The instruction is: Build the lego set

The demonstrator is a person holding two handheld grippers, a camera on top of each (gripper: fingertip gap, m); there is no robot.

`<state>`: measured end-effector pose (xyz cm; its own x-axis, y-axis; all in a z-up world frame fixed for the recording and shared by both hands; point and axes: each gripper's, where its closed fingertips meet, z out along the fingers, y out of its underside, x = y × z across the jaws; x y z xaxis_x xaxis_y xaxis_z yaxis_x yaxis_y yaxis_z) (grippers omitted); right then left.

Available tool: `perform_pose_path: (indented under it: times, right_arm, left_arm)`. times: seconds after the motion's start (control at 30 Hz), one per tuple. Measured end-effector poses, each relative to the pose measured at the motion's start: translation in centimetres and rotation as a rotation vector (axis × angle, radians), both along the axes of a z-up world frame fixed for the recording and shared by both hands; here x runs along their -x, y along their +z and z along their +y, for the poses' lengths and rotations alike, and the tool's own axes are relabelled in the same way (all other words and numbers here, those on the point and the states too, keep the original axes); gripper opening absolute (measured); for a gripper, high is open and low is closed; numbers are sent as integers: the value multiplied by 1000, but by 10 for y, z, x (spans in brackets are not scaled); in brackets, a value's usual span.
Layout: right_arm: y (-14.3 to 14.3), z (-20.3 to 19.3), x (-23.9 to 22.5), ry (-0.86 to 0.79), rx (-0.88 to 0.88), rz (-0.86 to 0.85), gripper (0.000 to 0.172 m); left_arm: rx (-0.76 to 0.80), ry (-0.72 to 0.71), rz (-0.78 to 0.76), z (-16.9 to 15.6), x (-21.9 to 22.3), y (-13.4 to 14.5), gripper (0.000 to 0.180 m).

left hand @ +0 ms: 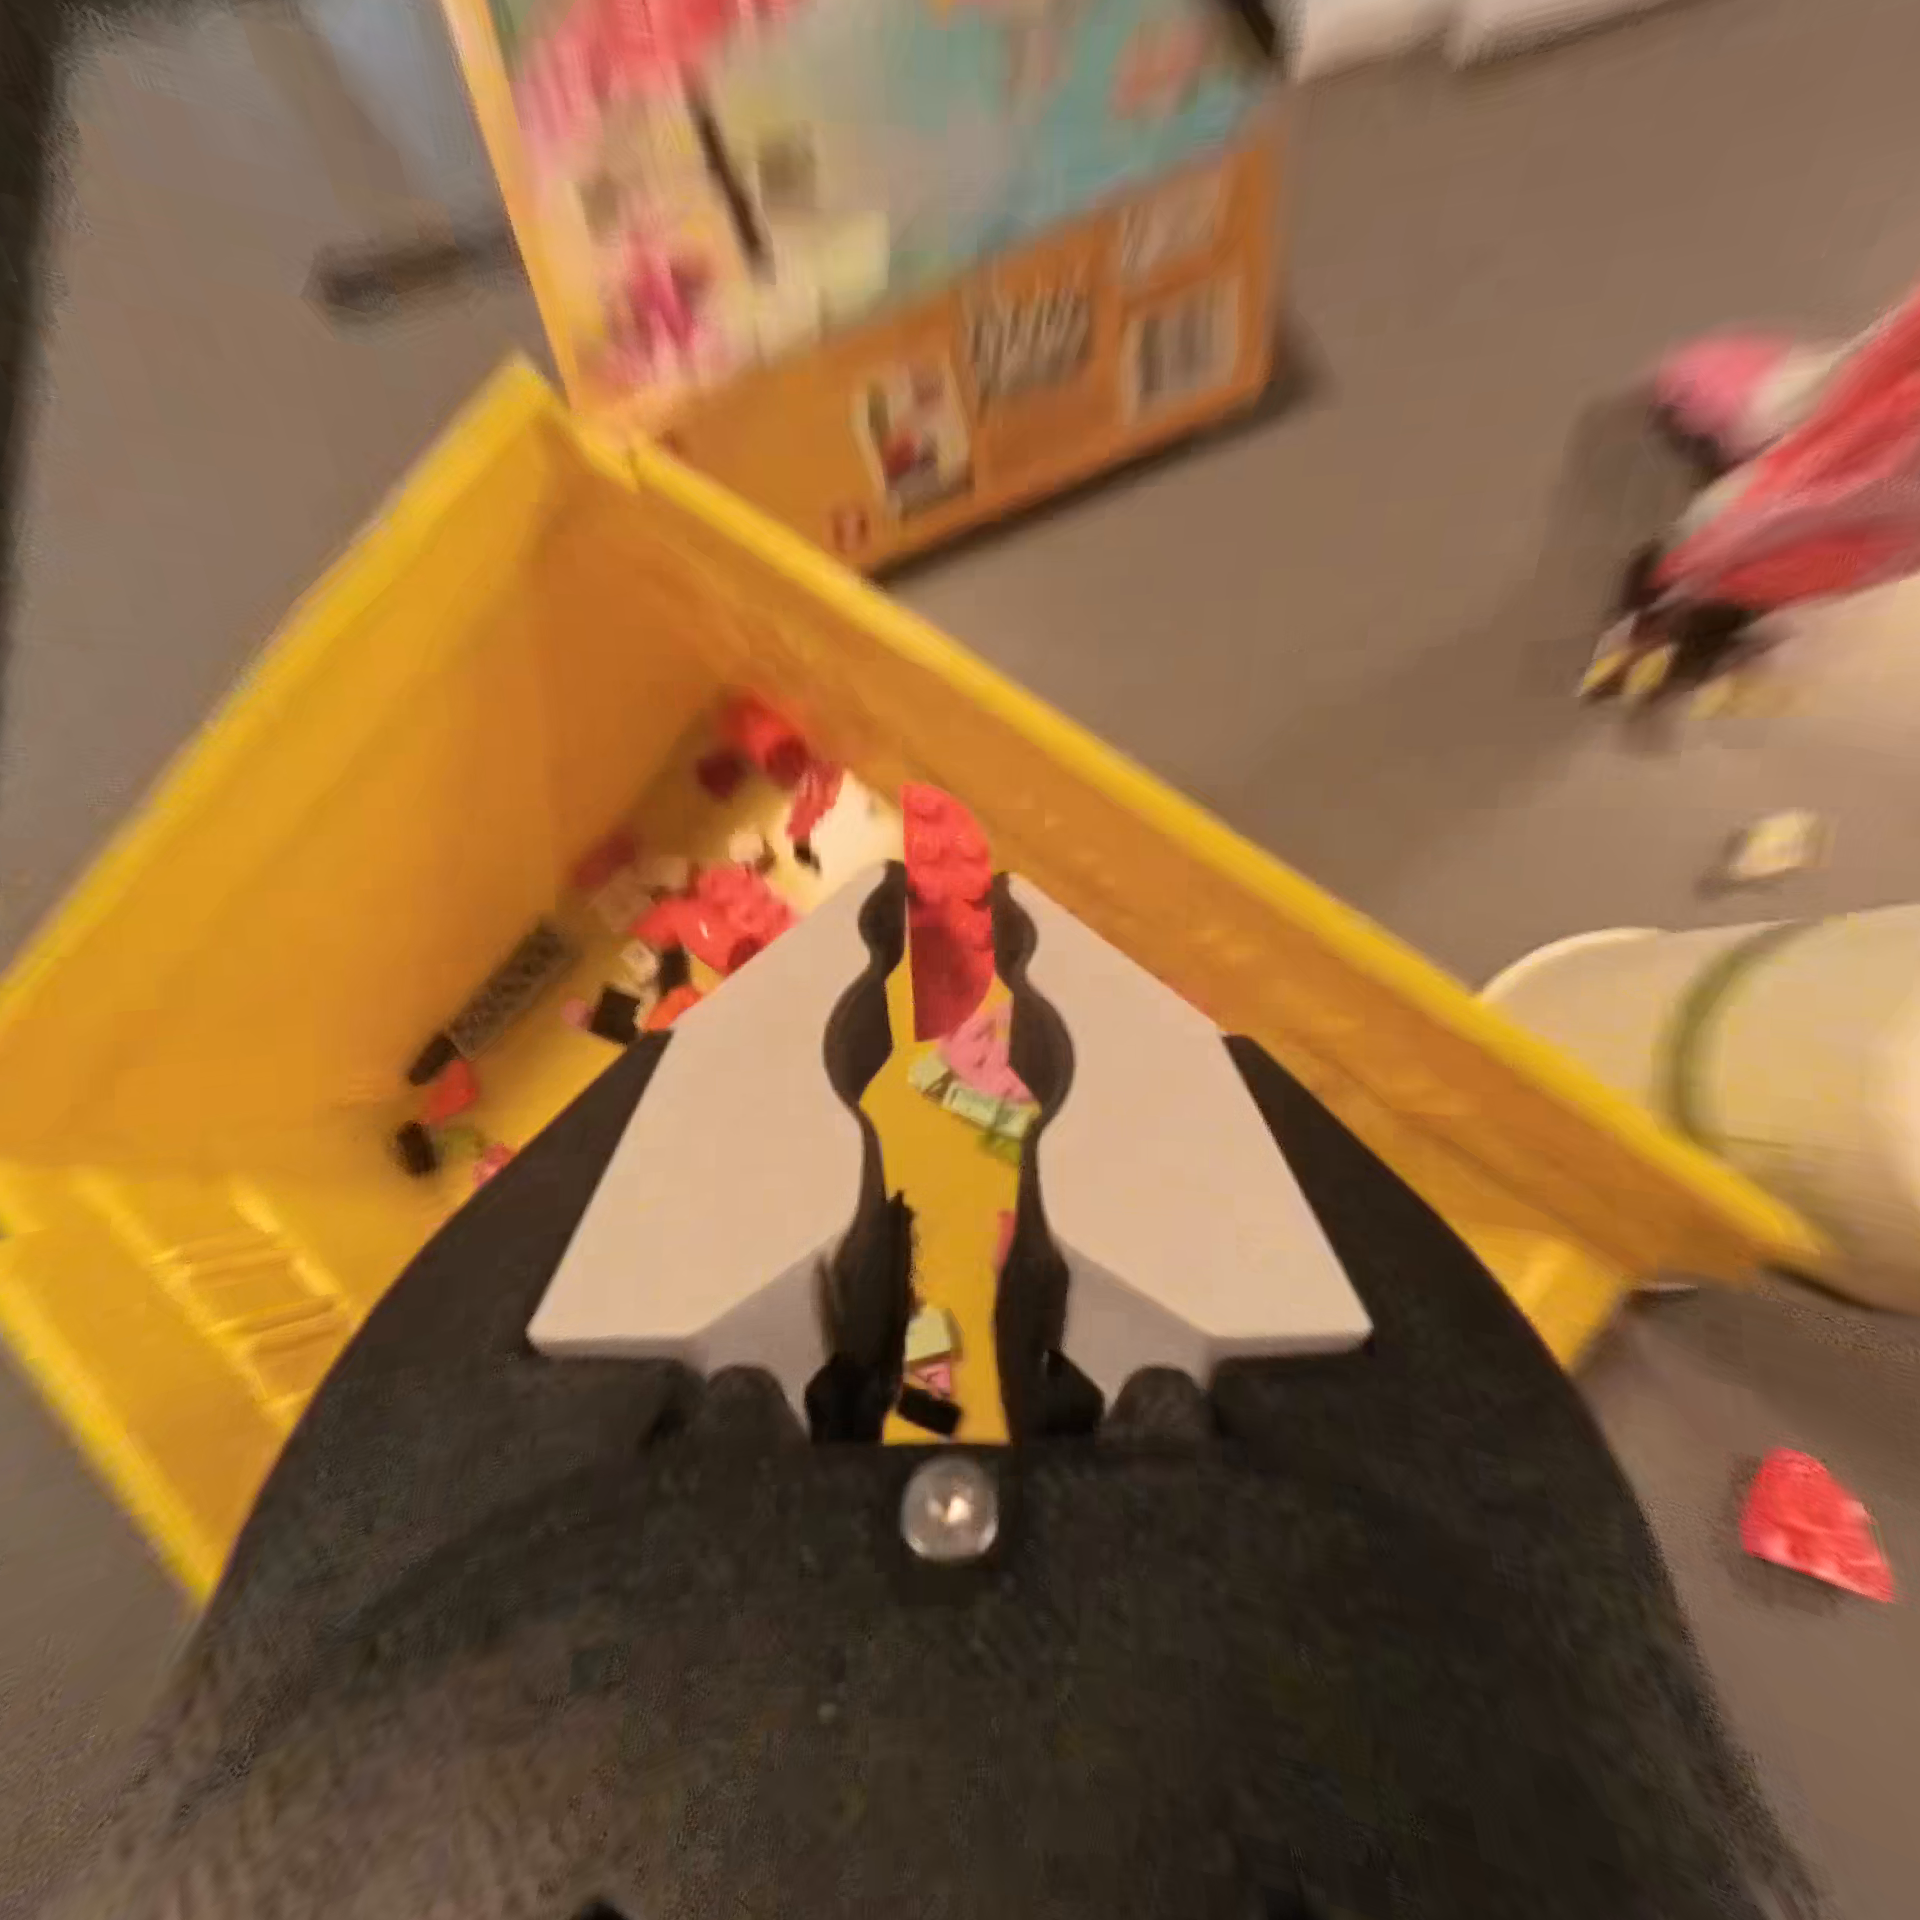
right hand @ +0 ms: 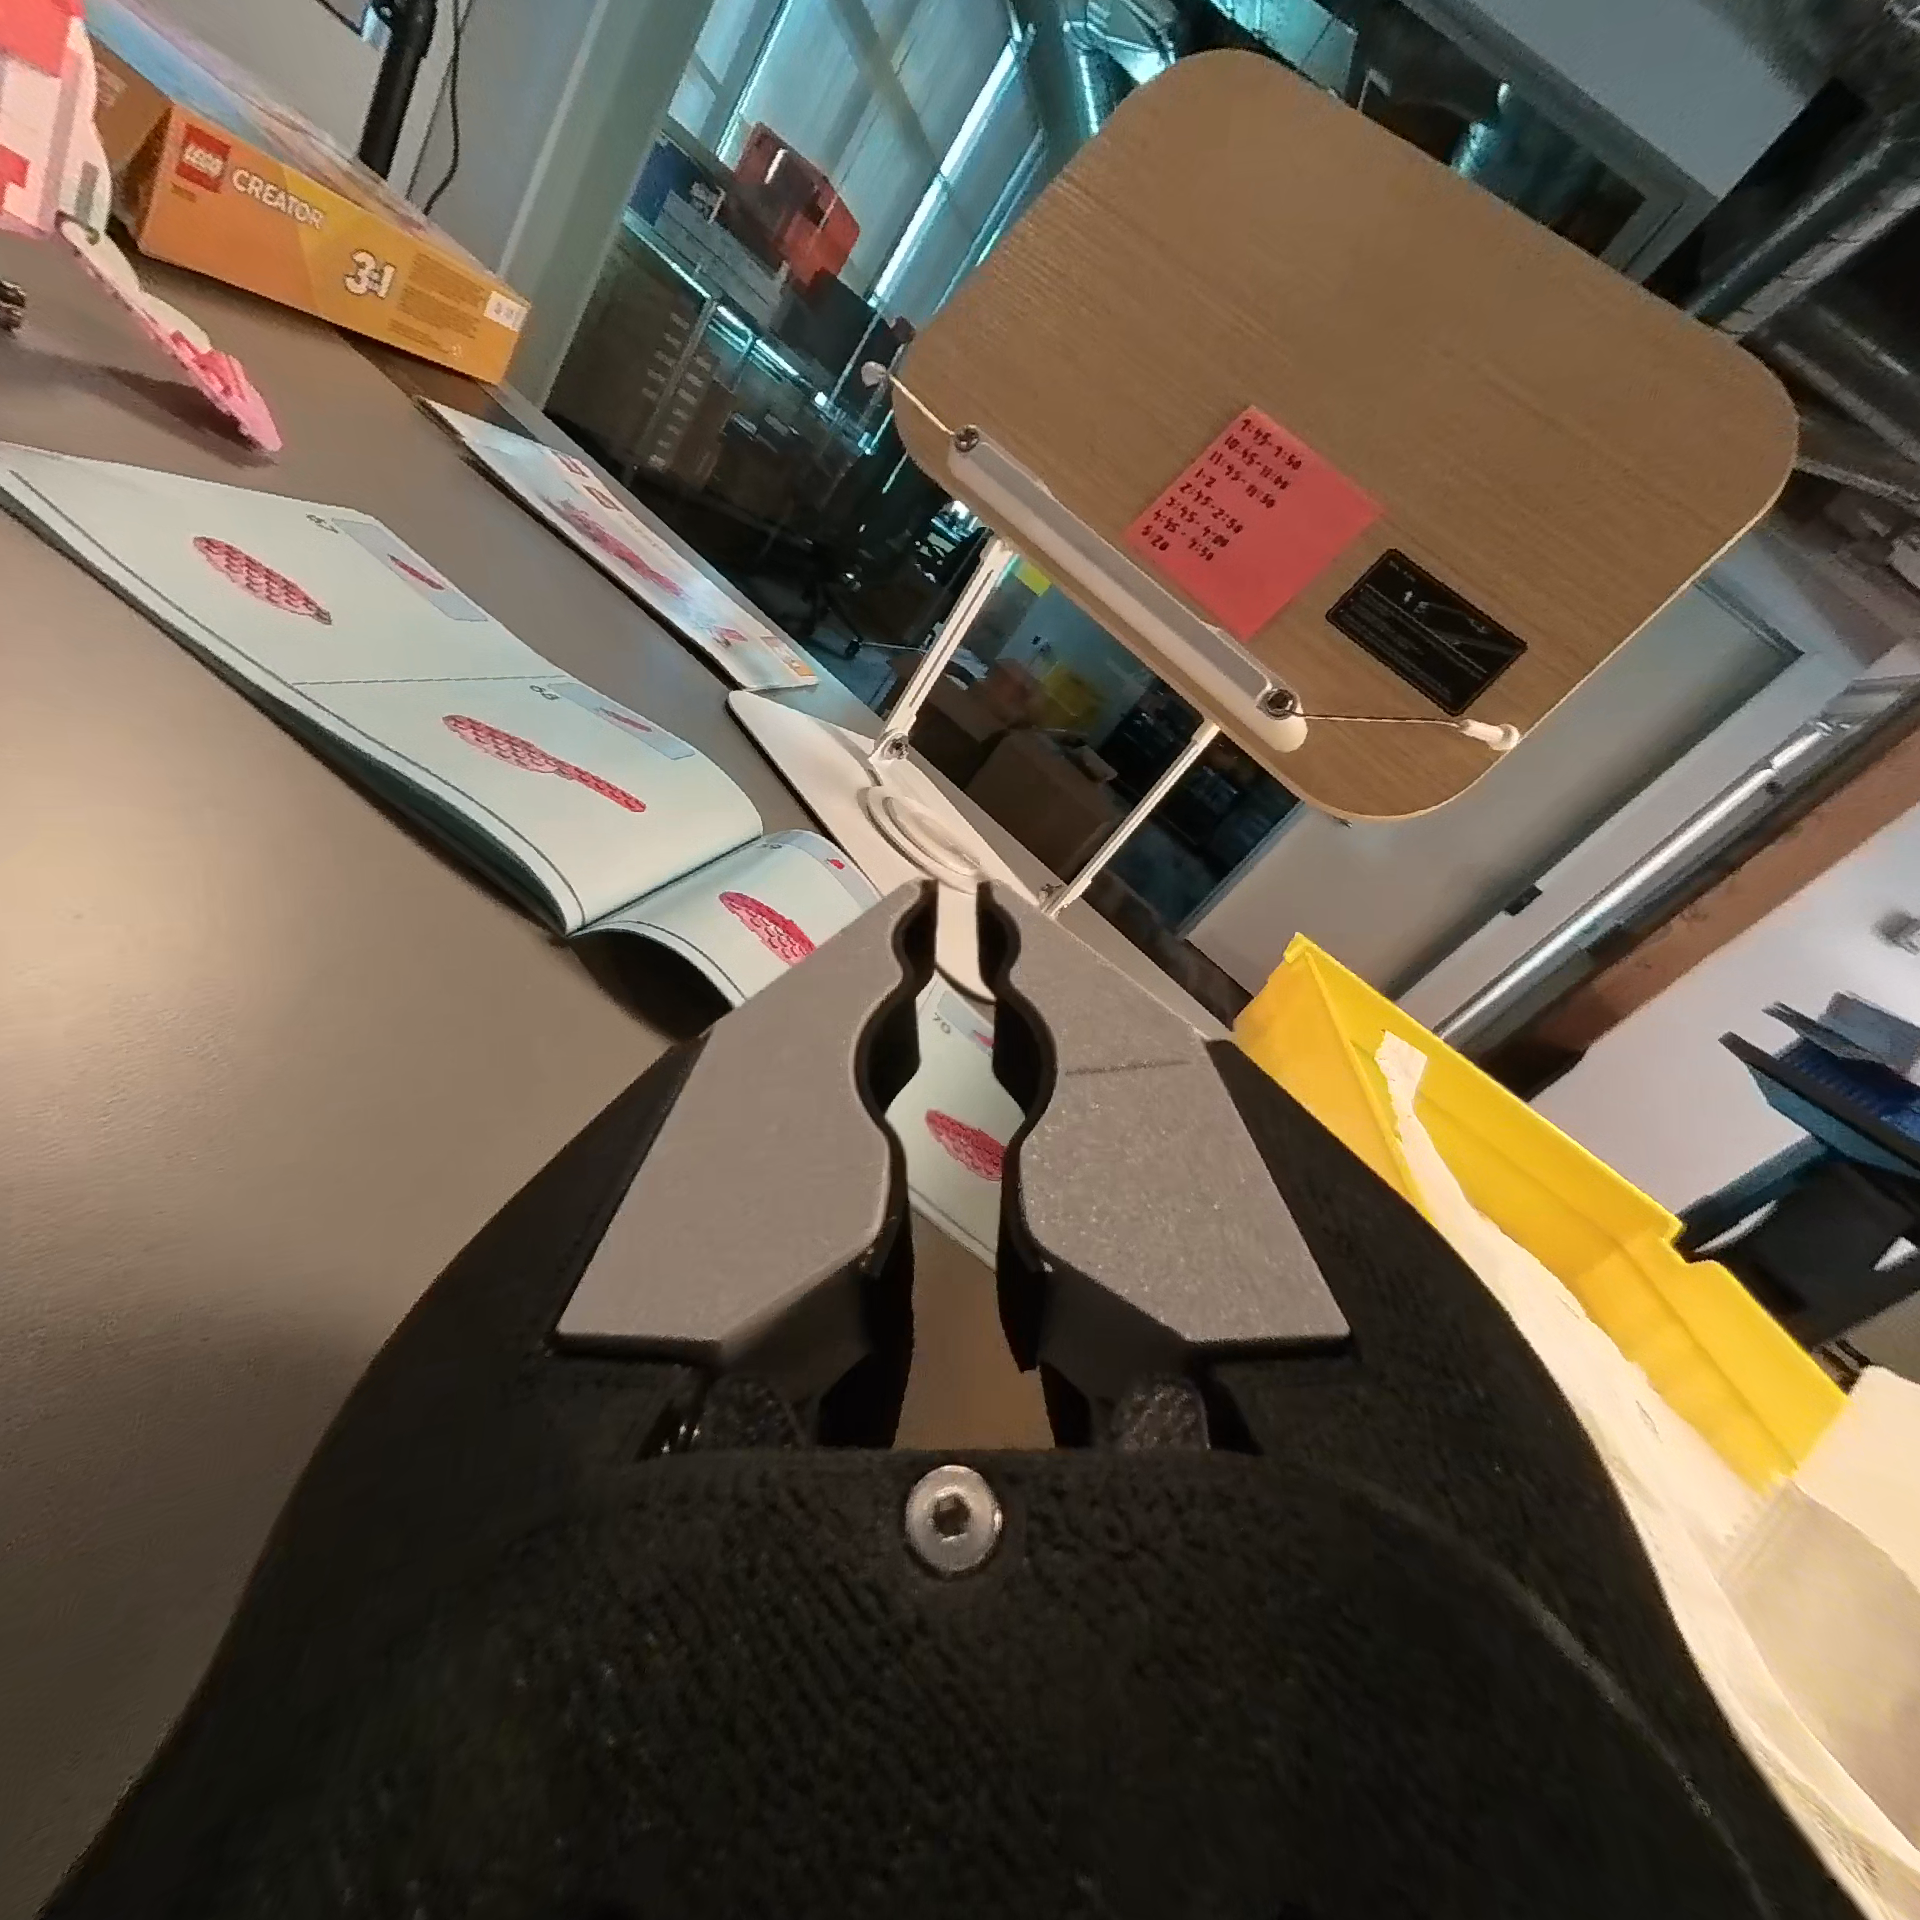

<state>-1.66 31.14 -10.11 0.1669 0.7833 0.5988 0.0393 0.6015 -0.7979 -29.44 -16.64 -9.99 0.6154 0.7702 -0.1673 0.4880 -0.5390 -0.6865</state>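
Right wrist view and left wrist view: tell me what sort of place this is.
Probably a workshop or lab desk set up for toy-brick building: a dark table with an open instruction booklet, a yellow bin of loose bricks, and metal drawer racks behind glass.

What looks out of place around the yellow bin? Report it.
A loose red piece and a small pale piece lie on the grey table outside the yellow bin, which holds the other bricks.

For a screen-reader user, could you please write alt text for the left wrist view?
The left tongs grip a red studded plate edge-on above a yellow bin scattered with small red, pink and black bricks. Beyond the bin, on a grey table, lies a blurred orange box.
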Motion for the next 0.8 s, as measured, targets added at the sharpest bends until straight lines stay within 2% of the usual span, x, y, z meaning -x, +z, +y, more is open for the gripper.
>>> perform_pose_path:
  times: [0.1,0.17,0.2,0.27,0.33,0.43,0.5,0.6,0.7,0.8]
  right_arm:
    - [5,5,-1,-21,21,29,5]
    - [9,8,-3,-33,41,49,5]
    - [10,9,-3,-34,50,56,5]
    - [11,11,-4,-41,60,64,5]
    - [11,13,-5,-45,65,69,5]
    - [12,15,-7,-51,76,79,5]
    - [14,18,-8,-59,89,91,5]
    - [16,24,-12,-76,113,112,4]
    - [17,28,-13,-82,142,123,4]
    - [17,29,-13,-83,149,125,4]
  left_arm:
    - [-177,-112,253,39,-54,81,15]
    - [-280,-293,295,85,-116,109,15]
    - [-312,-421,242,113,-154,110,15]
    - [-285,-663,108,165,-227,89,15]
    - [-236,-882,26,216,-285,56,15]
    - [-198,-1093,-131,282,-343,8,15]
    - [-163,-1167,-213,317,-366,-17,15]
    - [-48,-1215,-188,357,-373,-49,15]
    - [54,-1223,-204,380,-368,-76,16]
    - [88,-1220,-227,390,-360,-90,16]
